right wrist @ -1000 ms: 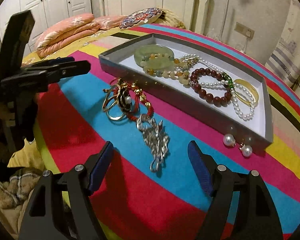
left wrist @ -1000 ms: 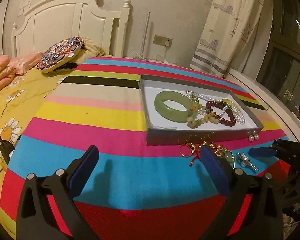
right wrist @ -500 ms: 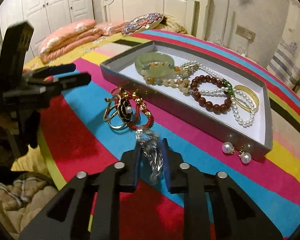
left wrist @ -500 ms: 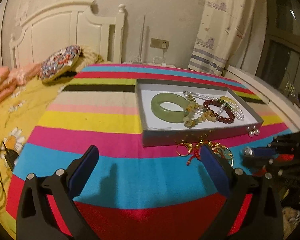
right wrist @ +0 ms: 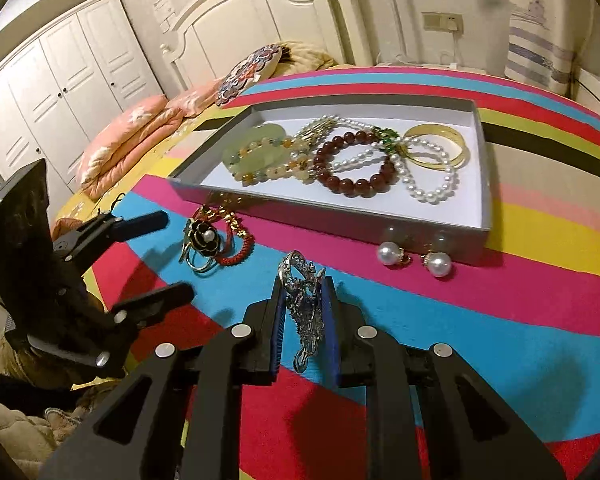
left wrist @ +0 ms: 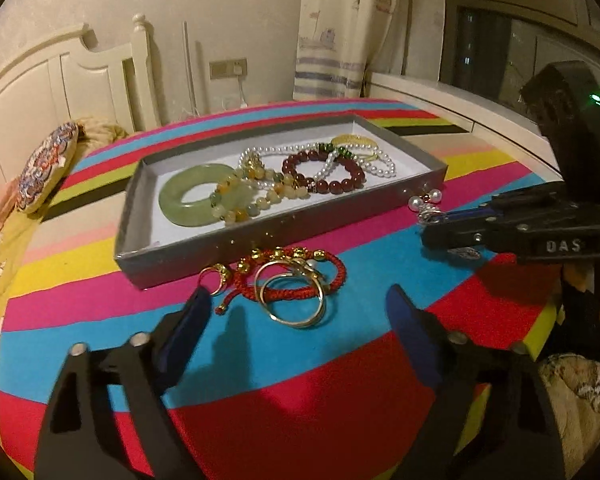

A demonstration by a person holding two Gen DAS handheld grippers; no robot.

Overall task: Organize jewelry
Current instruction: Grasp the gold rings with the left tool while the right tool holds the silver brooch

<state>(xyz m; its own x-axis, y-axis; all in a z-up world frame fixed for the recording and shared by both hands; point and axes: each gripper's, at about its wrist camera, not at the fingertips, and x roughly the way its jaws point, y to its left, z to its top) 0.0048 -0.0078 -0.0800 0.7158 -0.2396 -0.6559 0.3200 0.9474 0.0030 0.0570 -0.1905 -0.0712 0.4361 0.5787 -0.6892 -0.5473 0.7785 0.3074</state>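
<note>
The right gripper (right wrist: 304,320) has closed on the silver filigree brooch (right wrist: 303,304): a second ago its blue pads stood wide on either side of the piece, and now they press against it from both sides, the ornate end sticking up past the fingertips. Whether the brooch has left the striped cloth (right wrist: 480,320) is hard to tell from this angle.

The left gripper (left wrist: 298,312) has swung across toward the loose pile in front of the tray. Earlier its right finger covered part of that pile; now the pile lies in the gap between its fingers. Its jaws are closing from their widest, with nothing pressed between the pads, and the gold bangles (left wrist: 294,300) tangled with a red cord bracelet (left wrist: 300,276) lie on the cloth just ahead of the fingertips (a black flower ring (right wrist: 206,238) sits in the same heap, seen from the right wrist).

The grey tray (right wrist: 340,222) has not changed: jade bangle (left wrist: 190,194), dark red bead bracelet (right wrist: 352,164), pearl strand (right wrist: 424,172) and a gold band (right wrist: 440,144) all inside. The pair of pearl earrings (right wrist: 414,258) lies on the cloth against the tray's near wall, where it was before.
</note>
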